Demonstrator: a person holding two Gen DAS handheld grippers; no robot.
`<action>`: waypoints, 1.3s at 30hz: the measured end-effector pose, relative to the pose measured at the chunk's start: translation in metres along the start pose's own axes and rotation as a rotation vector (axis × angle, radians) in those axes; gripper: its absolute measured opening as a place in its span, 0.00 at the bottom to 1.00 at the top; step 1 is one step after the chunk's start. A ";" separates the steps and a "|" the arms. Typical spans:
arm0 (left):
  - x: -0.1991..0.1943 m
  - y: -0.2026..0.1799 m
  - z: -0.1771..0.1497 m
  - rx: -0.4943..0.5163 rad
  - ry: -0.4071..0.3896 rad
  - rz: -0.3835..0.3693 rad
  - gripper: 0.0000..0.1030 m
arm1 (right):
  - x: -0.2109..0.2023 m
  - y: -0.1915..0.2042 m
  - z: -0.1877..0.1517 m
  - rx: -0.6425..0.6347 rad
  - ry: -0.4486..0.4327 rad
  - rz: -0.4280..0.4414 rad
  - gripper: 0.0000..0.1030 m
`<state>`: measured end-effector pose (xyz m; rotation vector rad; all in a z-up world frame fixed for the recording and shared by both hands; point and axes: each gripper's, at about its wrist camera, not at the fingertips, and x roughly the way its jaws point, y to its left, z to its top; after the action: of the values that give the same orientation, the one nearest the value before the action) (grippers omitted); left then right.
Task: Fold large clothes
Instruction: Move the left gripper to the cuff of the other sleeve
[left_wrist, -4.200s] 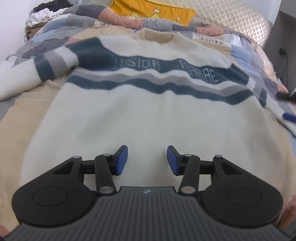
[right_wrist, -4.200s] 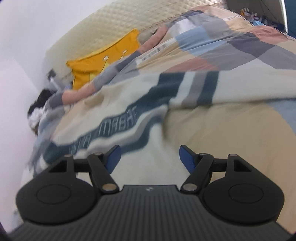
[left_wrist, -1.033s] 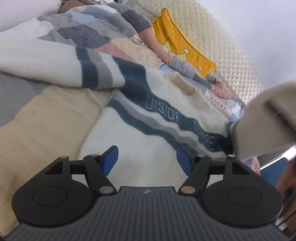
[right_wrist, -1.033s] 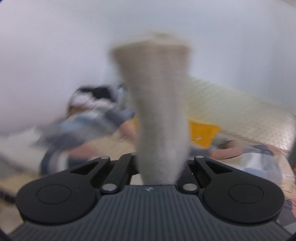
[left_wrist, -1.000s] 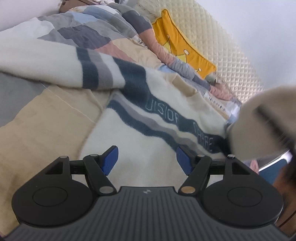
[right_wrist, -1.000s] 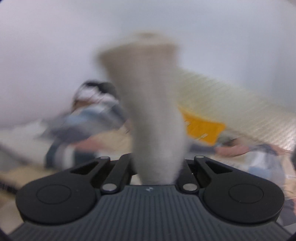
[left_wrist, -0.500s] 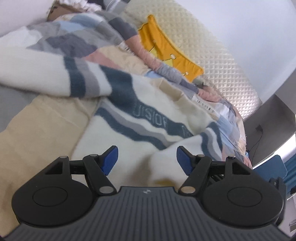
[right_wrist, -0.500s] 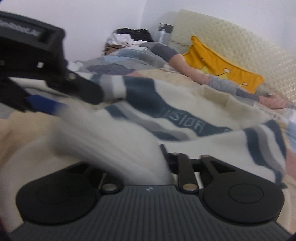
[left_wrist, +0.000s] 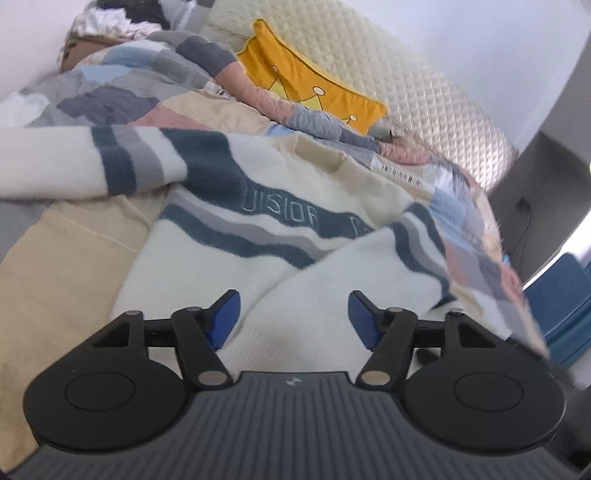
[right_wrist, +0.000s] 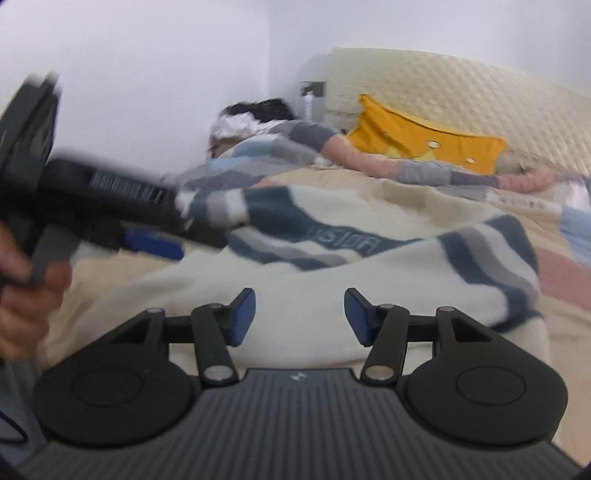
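Observation:
A cream sweater (left_wrist: 221, 273) with navy and grey stripes lies flat on the bed. One sleeve (left_wrist: 362, 273) is folded across its body; the other sleeve (left_wrist: 66, 166) stretches out to the left. My left gripper (left_wrist: 293, 314) hovers low over the folded sleeve's end. Its jaws are closing, with the sleeve lying below them and the pads off it. In the right wrist view the sweater (right_wrist: 314, 291) fills the middle. My right gripper (right_wrist: 299, 314) is just above it, jaws opening, nothing between them. The left gripper (right_wrist: 177, 236) shows there blurred, at the left.
A patchwork quilt (left_wrist: 122, 96) covers the bed. A yellow crown pillow (left_wrist: 314, 88) leans on the quilted headboard (left_wrist: 436, 110). Piled clothes (left_wrist: 110, 18) sit at the far left corner. A blue object (left_wrist: 565, 295) stands off the bed's right side. A hand (right_wrist: 22, 306) holds the left gripper.
The right gripper, which held the sleeve end up high, has come down, let it go and opened. The sleeve now lies across the sweater's body. The left gripper shifted and rolled.

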<state>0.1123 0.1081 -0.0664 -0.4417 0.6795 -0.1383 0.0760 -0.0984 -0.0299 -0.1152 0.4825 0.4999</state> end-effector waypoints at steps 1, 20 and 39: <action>0.002 -0.003 -0.001 0.011 0.008 0.003 0.62 | -0.001 -0.008 0.001 0.031 -0.016 -0.007 0.54; 0.062 -0.016 -0.033 0.170 0.141 0.185 0.50 | 0.072 -0.071 -0.025 0.268 0.065 -0.096 0.53; 0.008 -0.007 -0.016 0.095 0.086 0.237 0.57 | 0.061 -0.081 -0.029 0.372 0.058 -0.103 0.53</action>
<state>0.1088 0.0937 -0.0788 -0.2625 0.8014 0.0351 0.1497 -0.1494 -0.0851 0.2025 0.6159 0.3000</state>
